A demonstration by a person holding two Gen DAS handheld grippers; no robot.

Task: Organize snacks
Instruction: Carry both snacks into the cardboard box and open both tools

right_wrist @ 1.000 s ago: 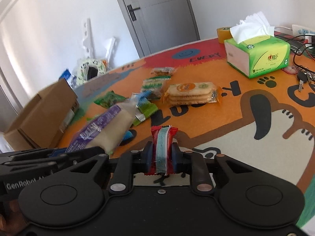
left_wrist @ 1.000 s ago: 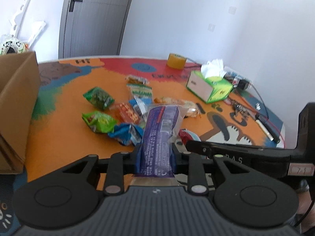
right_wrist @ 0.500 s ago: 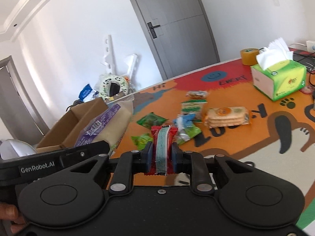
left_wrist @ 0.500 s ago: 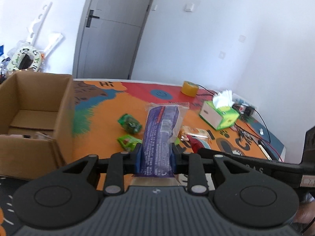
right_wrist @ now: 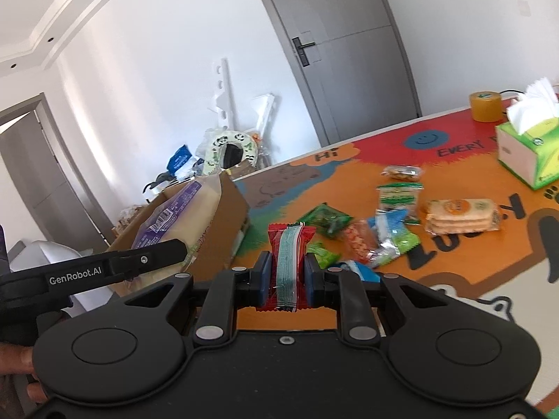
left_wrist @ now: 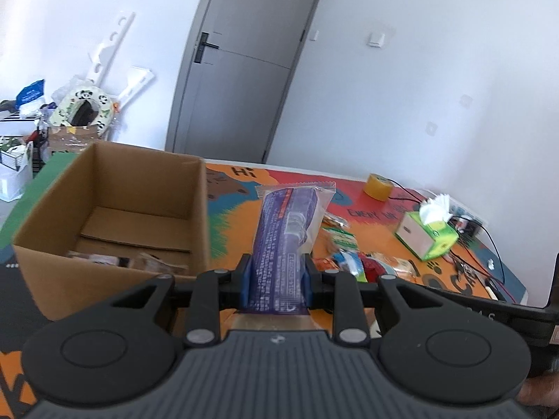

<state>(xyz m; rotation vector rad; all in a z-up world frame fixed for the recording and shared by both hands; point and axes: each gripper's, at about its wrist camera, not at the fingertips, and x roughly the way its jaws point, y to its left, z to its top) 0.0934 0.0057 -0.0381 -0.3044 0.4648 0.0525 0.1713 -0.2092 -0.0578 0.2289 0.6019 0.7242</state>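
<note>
My left gripper (left_wrist: pixel 276 279) is shut on a long purple cake packet (left_wrist: pixel 284 234) that sticks up and forward, held above the table just right of an open cardboard box (left_wrist: pixel 111 181). A few wrapped items lie on the box floor. My right gripper (right_wrist: pixel 286 279) is shut on a small red snack packet (right_wrist: pixel 288 258) with a pale green stripe. In the right wrist view the left gripper and its purple packet (right_wrist: pixel 174 216) hang in front of the cardboard box (right_wrist: pixel 230 209). Several loose snacks (right_wrist: pixel 384 230) lie on the orange mat, among them a cracker pack (right_wrist: pixel 461 214).
A green tissue box (right_wrist: pixel 527 150) and a yellow tape roll (right_wrist: pixel 485 106) stand at the far right of the colourful mat (right_wrist: pixel 454 279). Cables and small tools (left_wrist: pixel 471 265) lie by the table's right edge. Clutter and a grey door (left_wrist: pixel 241 66) lie behind the table.
Both grippers rose and swung left with their packets. The cardboard box came from the left edge of the left wrist view to fill its left half, and the snack pile slid off to the right.
</note>
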